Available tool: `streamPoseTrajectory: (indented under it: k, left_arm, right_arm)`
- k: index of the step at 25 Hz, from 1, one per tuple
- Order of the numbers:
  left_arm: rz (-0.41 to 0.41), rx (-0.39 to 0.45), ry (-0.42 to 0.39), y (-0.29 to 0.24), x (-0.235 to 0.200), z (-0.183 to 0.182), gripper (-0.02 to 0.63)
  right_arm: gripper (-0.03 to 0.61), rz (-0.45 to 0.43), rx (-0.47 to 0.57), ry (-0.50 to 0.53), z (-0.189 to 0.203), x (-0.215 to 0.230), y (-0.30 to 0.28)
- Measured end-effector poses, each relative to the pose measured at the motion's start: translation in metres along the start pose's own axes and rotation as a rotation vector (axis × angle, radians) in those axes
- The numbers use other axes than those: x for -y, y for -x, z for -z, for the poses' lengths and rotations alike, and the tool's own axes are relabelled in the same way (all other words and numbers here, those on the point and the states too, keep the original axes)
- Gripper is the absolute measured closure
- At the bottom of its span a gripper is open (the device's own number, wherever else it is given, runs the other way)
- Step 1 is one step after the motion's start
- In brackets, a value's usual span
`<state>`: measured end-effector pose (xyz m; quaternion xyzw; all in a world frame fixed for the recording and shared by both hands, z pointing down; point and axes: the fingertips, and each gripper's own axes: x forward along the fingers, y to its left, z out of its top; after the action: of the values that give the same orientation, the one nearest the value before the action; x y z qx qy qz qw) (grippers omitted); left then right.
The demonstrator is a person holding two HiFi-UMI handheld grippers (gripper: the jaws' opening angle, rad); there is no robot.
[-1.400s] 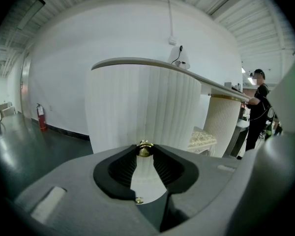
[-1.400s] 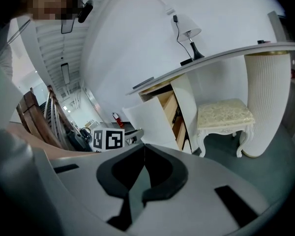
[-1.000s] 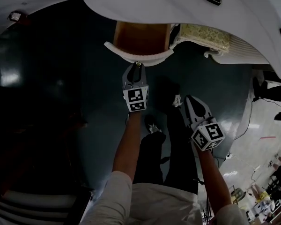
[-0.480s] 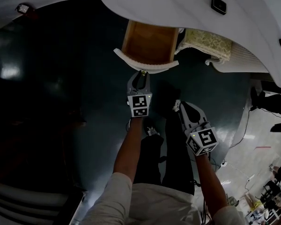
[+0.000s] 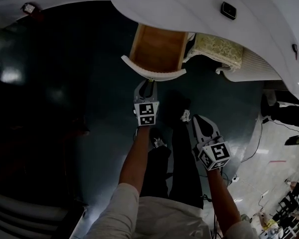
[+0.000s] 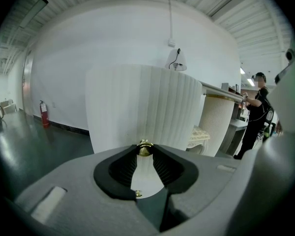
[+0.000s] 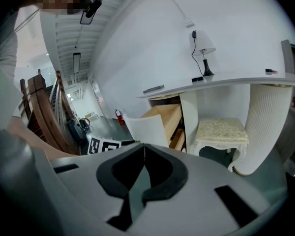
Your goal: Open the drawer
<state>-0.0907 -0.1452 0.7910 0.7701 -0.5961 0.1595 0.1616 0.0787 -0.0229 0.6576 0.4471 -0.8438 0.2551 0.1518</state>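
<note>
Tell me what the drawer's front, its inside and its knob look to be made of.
The drawer front: white, matt, vertically ribbed; probably painted wood, though moulded board is possible. The drawer inside: bare light-brown wood, by its colour and flat panels. The knob: small, gold and shiny, likely brass or brass-plated metal, pinched in the left tool.

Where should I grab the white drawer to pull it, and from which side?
Grip the small gold knob at the middle of the drawer's curved white front, coming straight at it with a jaw on either side. The ribbed front looks too broad and smooth to pinch. The left gripper is closed on that knob this way.
</note>
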Motion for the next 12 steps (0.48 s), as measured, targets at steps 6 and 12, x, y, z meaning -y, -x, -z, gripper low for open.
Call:
streamPoseTrajectory:
  k: [6,12]
  left_arm:
    - [-0.002,0.01,-0.006,-0.0002,-0.0002,-0.0016,0.506]
    - [-0.01,0.006,-0.006,0.0016,-0.0004,0.0011,0.506]
  right_arm:
    - [0.561,0.015,0.006,-0.015,0.0054,0.0051,0.0039]
    - [0.561,0.017,0.016,-0.024,0.005,0.0043,0.0068]
